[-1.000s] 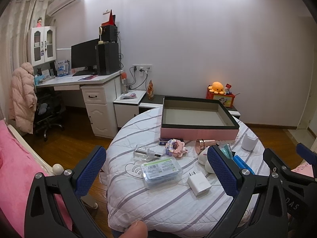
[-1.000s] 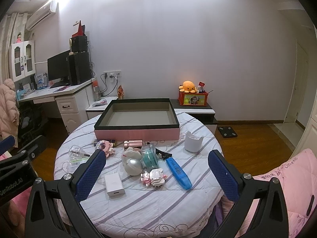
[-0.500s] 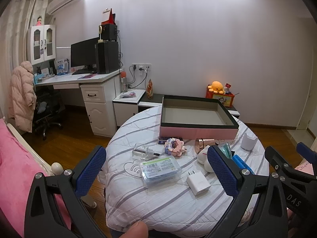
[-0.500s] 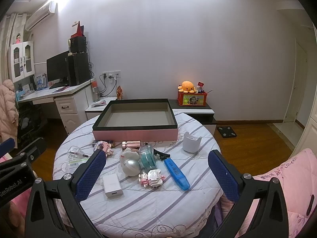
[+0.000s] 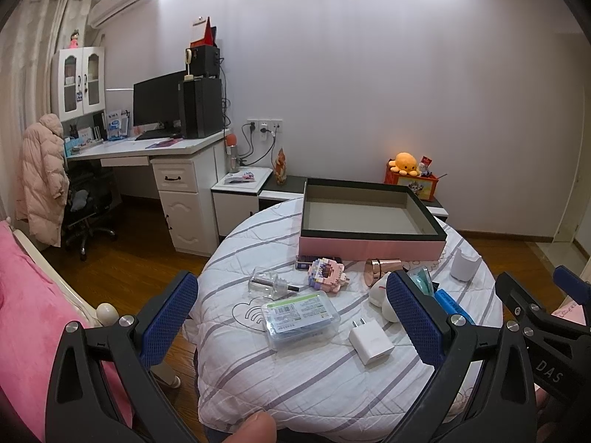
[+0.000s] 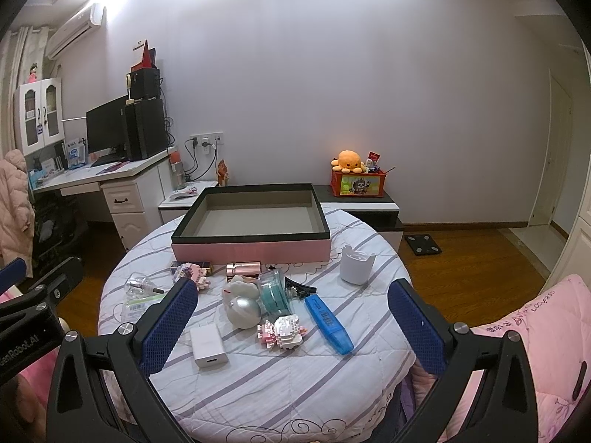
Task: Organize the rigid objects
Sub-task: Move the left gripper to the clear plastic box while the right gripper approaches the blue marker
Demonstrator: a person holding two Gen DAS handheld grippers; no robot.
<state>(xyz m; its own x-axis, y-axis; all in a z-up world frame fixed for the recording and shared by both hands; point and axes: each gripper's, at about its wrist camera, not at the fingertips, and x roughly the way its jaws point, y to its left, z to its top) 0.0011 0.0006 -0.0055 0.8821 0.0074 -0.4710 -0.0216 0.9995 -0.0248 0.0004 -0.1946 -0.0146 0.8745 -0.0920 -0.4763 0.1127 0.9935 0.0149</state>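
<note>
Both claws hang released and empty above the near edge of the tabletop (image 6: 258, 387), so nothing is gripped yet. The left claw (image 5: 291, 317) frames the clear case (image 5: 300, 315); the right claw (image 6: 291, 326) frames the cluster round the brick toy (image 6: 282, 330).

Risks, left to right:
- The glass bottle (image 5: 267, 283) lies on its side near the left rim; a nudge could roll it off the quilted cloth.
- The clear case looks smooth and broad. I judge it may slip from a narrow pinch or tilt on lifting.
- The pink brick toy (image 5: 327, 272) and the white brick toy could shed pieces if squeezed hard.
- The charger (image 6: 207, 345) lies flat, with little edge to catch.
- The silver ball (image 6: 243, 310) touches the tape roll (image 6: 274, 293); a grab at one would likely shove the other.
- The blue case (image 6: 328, 324) lies slanted, so the claw must turn to match it.

The box (image 6: 251, 249) stands open at the far side, and every item lies loose in front of it. Its raised wall is the main obstacle: each load must be carried over the rim. The rose tube (image 6: 243, 268) lies just beside that wall, leaving little room for a finger behind it. The white cup (image 6: 356, 264) stands apart on the right, easy to reach.
</note>
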